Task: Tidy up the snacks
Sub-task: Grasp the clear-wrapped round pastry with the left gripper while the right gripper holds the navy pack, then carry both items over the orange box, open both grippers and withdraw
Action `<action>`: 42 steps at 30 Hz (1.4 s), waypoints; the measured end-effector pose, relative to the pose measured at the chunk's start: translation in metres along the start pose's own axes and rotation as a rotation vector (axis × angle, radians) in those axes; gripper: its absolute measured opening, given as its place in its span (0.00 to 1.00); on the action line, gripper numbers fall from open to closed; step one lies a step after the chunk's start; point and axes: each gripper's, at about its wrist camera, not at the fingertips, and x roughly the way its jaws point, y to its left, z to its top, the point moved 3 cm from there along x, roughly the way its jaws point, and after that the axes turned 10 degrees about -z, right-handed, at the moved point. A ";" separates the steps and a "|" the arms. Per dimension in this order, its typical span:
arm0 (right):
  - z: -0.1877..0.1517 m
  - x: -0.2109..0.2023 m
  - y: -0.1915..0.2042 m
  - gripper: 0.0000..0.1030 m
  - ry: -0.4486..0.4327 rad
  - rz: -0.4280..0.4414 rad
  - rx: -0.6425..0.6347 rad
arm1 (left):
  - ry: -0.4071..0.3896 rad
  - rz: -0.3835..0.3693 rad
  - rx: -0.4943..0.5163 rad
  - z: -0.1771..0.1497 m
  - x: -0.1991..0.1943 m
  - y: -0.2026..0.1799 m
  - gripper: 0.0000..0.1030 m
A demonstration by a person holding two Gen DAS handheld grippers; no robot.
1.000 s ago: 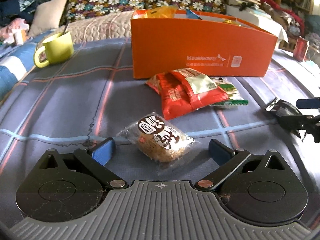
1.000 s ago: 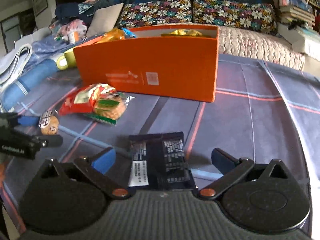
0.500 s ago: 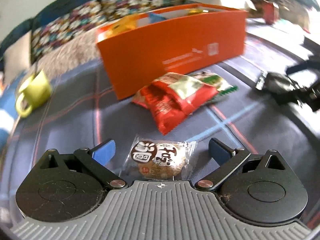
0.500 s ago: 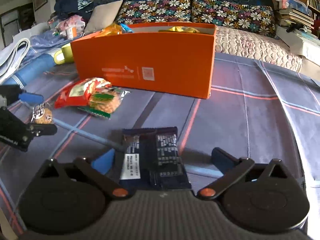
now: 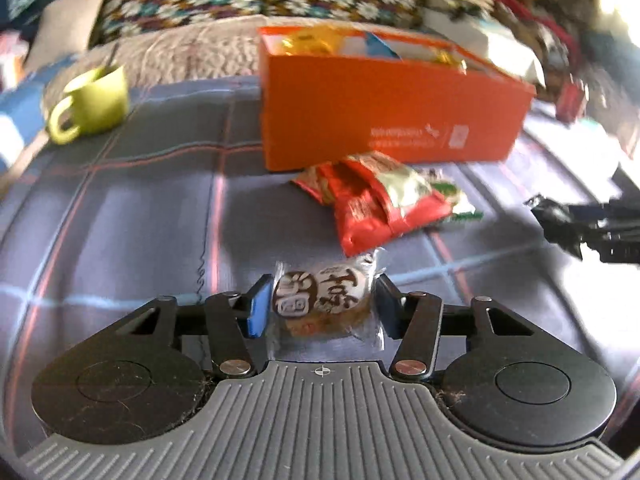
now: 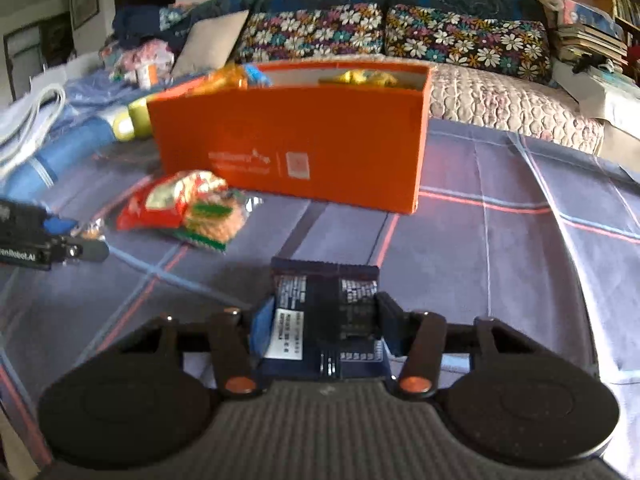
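- Plaid bedcover (image 6: 500,248) carries your orange box (image 5: 384,116), red snack bags (image 5: 380,204) just before it.
- Your left gripper (image 5: 320,304) has just closed; pads press the wrapped cookie (image 5: 322,300), seemingly lifted.
- Your right gripper (image 6: 320,320) has just closed onto the dark packet (image 6: 324,312).

An orange box (image 5: 392,120) is showing white print on its front. At ten o'clock a lime-green mug (image 5: 94,102) is standing. The cloth (image 5: 132,208) is wearing grey-blue checks with red and pale blue lines. The cushions (image 6: 466,46) are carrying white, pink and teal flowers on dark ground. A red and silver packet (image 5: 380,200) is lying at one o'clock.
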 end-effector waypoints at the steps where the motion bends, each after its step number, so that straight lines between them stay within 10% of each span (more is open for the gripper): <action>1: 0.005 -0.007 -0.002 0.53 -0.021 0.017 0.027 | -0.013 -0.003 -0.019 0.002 -0.005 0.000 0.17; 7: 0.035 -0.027 -0.003 0.53 -0.119 0.069 0.089 | -0.043 -0.031 -0.003 0.024 -0.019 0.000 0.02; 11: 0.025 -0.011 0.002 0.53 -0.065 0.063 0.065 | -0.031 -0.004 -0.006 0.006 -0.019 0.002 0.65; 18: 0.004 0.002 -0.008 0.54 0.005 0.017 0.065 | -0.010 -0.003 0.041 -0.013 -0.006 -0.004 0.69; 21: 0.003 0.006 -0.008 0.55 0.014 0.013 0.064 | 0.014 0.014 0.047 -0.015 0.006 -0.006 0.58; 23: 0.003 0.006 -0.006 0.55 0.015 0.017 0.060 | 0.002 0.070 0.106 -0.016 0.007 -0.012 0.31; 33: 0.033 -0.021 -0.005 0.55 -0.095 0.078 0.102 | -0.072 0.020 0.009 0.025 -0.023 -0.008 0.29; 42: 0.145 0.009 -0.005 0.55 -0.235 0.058 0.037 | -0.214 -0.039 0.057 0.156 0.008 -0.023 0.31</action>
